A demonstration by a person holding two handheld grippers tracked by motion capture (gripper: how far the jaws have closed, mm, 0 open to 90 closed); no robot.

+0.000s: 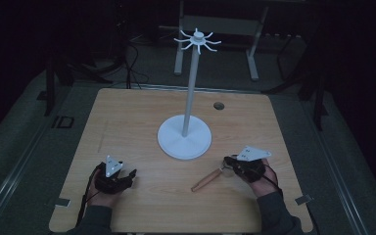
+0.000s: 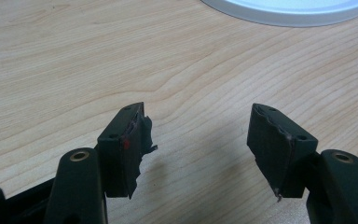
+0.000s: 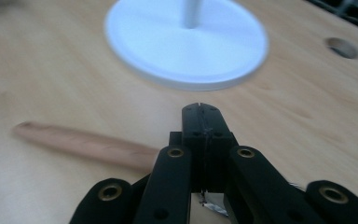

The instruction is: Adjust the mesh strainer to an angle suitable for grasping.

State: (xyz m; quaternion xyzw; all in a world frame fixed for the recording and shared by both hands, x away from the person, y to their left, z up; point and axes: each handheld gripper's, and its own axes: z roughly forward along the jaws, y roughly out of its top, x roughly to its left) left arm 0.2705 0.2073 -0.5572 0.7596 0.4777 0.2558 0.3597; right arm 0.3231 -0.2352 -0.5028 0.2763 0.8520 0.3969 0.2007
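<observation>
A utensil with a wooden handle [image 1: 205, 180] lies slanted near the table's front right, its thin metal end at my right gripper [image 1: 228, 165]. In the right gripper view the jaws of my right gripper [image 3: 200, 110] are pressed together. The wooden handle [image 3: 84, 144] sticks out to the left from under them, and a sliver of metal shows below the pads. My left gripper [image 1: 129, 176] rests at the front left. Its jaws [image 2: 198, 111] stand wide apart over bare wood with nothing between them. The pad on one left finger [image 2: 135, 140] is torn.
A white stand [image 1: 184, 138] with a round base, a tall pole and a ring of hooks [image 1: 197, 39] on top sits mid-table; its base [image 3: 186, 42] lies just beyond the right gripper. A cable hole [image 1: 219, 105] is at the back right of the wooden table [image 1: 127, 122].
</observation>
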